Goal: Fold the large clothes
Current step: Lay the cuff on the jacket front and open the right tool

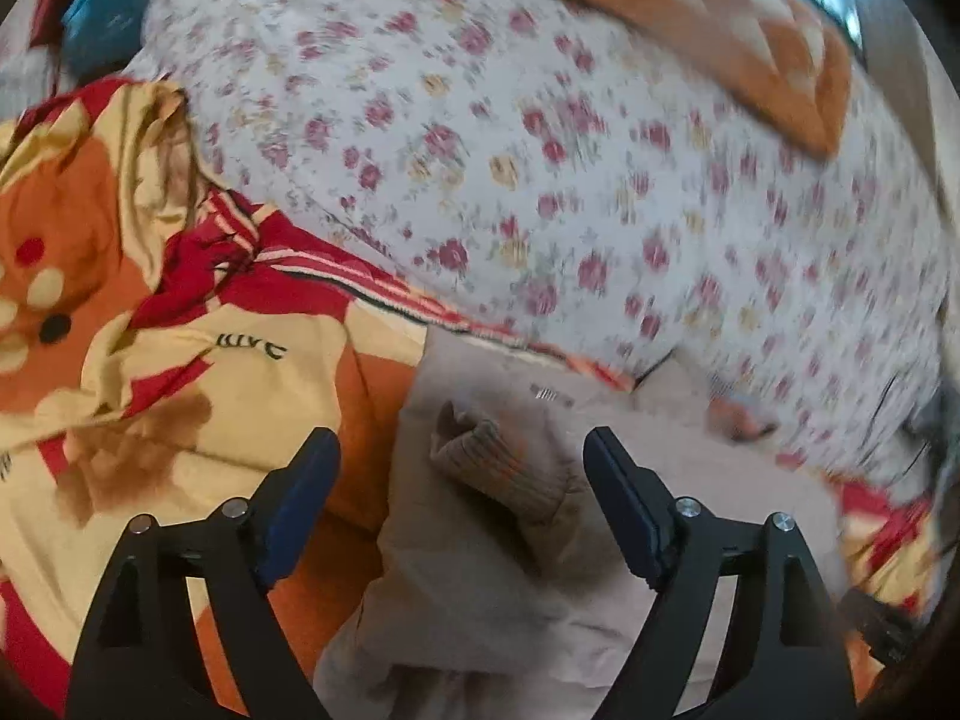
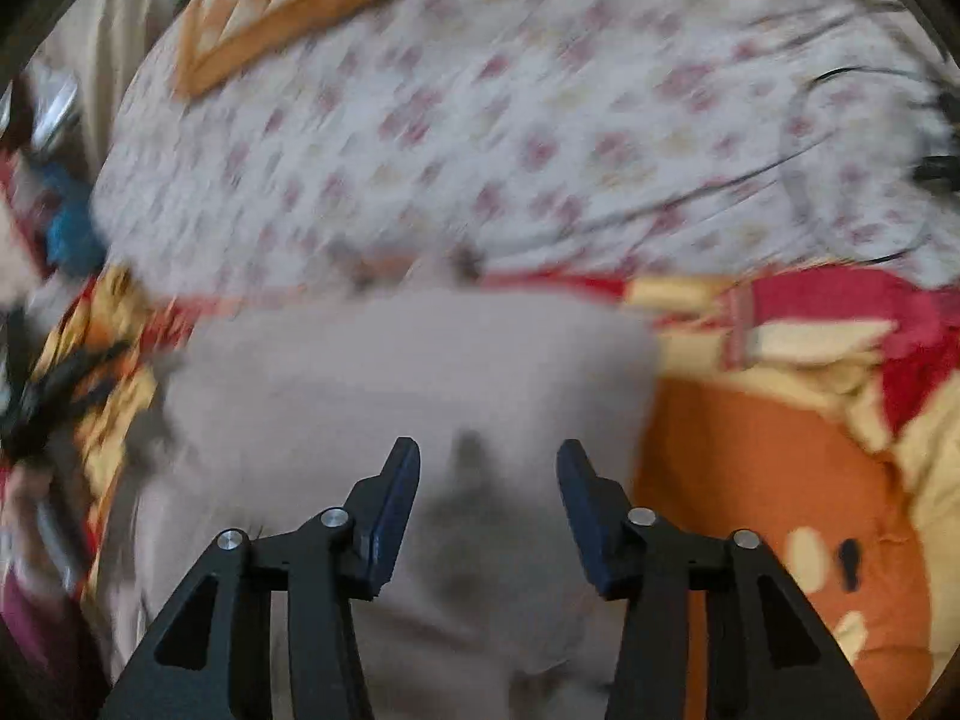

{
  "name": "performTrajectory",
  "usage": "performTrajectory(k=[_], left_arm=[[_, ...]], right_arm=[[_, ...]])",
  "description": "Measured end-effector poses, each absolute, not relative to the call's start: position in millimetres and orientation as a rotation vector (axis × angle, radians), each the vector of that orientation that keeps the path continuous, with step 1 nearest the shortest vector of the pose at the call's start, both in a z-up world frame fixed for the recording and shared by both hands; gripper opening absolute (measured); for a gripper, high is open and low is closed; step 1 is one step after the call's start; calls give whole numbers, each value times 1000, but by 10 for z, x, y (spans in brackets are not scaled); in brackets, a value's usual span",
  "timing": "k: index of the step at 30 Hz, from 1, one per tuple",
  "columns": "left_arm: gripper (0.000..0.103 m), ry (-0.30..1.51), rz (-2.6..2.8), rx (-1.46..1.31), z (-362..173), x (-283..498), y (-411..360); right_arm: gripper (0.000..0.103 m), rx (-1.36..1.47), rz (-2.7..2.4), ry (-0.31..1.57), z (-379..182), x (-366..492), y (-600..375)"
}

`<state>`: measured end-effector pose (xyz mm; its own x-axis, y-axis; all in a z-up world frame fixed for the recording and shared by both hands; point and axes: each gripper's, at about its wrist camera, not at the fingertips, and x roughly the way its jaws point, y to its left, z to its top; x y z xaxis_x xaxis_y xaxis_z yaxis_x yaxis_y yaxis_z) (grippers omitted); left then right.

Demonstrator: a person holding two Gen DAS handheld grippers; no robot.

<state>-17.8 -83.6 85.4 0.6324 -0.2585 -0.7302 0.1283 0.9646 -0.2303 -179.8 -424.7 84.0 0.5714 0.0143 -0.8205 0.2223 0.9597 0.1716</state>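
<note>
a beige garment (image 1: pixel 480 570) is laid flat on the orange cartoon blanket (image 1: pixel 150 360) for folding; left gripper (image 1: pixel 462 468) and right gripper (image 2: pixel 487 480) are held spread above it, nothing pinched.

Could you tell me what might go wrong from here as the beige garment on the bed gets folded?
The left gripper hangs open over the ribbed cuff; closing there may catch only the cuff, not the beige garment. The right gripper could also pinch the orange cartoon blanket beneath. Black cables lie nearby, a snagging risk.
</note>
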Motion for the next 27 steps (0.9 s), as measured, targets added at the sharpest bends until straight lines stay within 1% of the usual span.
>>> performTrajectory(k=[2, 3, 5, 6, 9, 10, 11, 12, 14, 15, 16, 17, 18, 19, 21, 23, 25, 27], left_arm=[[83, 913, -189, -78, 734, -140, -936], [83, 950, -184, -41, 657, -126, -983], [83, 964, -208, -33, 597, -143, -1016], [83, 957, -211, -34, 610, -156, -1027], [83, 929, -244, -36, 700, -196, -1058], [83, 925, -251, -41, 722, -212, -1062], [83, 924, -250, -42, 728, -218, -1062], [83, 923, -249, -44, 728, -223, -1065], [83, 924, -252, -47, 709, -217, -1076], [83, 928, -253, -48, 696, -214, -1081], [83, 934, -258, -52, 687, -211, -1083], [83, 940, -272, -61, 691, -221, -1087], [83, 940, -283, -66, 700, -233, -1092], [83, 934, -298, -67, 720, -255, -1107], [83, 922, -307, -46, 735, -291, -1154], [83, 943, -323, -9, 669, -307, -1236], [83, 984, -308, 55, 552, -311, -1324], [83, 984, -304, 87, 508, -340, -1352]], right_arm=[[37, 201, -162, 1097, 575, -1716, -4233], [35, 163, -196, 1136, 475, -1705, -4256], [37, 103, -309, 1159, 383, -1744, -4380], [34, 116, -332, 1146, 411, -1773, -4441], [41, 259, -357, 1058, 559, -1898, -4703], [55, 357, -332, 1028, 582, -1939, -4812], [63, 423, -310, 1006, 579, -1958, -4876], [74, 471, -291, 990, 562, -1967, -4912], [74, 541, -250, 1001, 432, -1918, -4919], [65, 547, -234, 1025, 346, -1869, -4862], [36, 546, -221, 1045, 260, -1810, -4808], [31, 531, -210, 1041, 220, -1767, -4761], [17, 464, -244, 1020, 272, -1742, -4712], [12, 414, -258, 998, 352, -1725, -4693], [2, 368, -292, 951, 461, -1742, -4720], [2, 296, -374, 945, 435, -1730, -4809], [2, 348, -380, 981, 280, -1718, -4876], [3, 336, -383, 980, 266, -1726, -4841]])
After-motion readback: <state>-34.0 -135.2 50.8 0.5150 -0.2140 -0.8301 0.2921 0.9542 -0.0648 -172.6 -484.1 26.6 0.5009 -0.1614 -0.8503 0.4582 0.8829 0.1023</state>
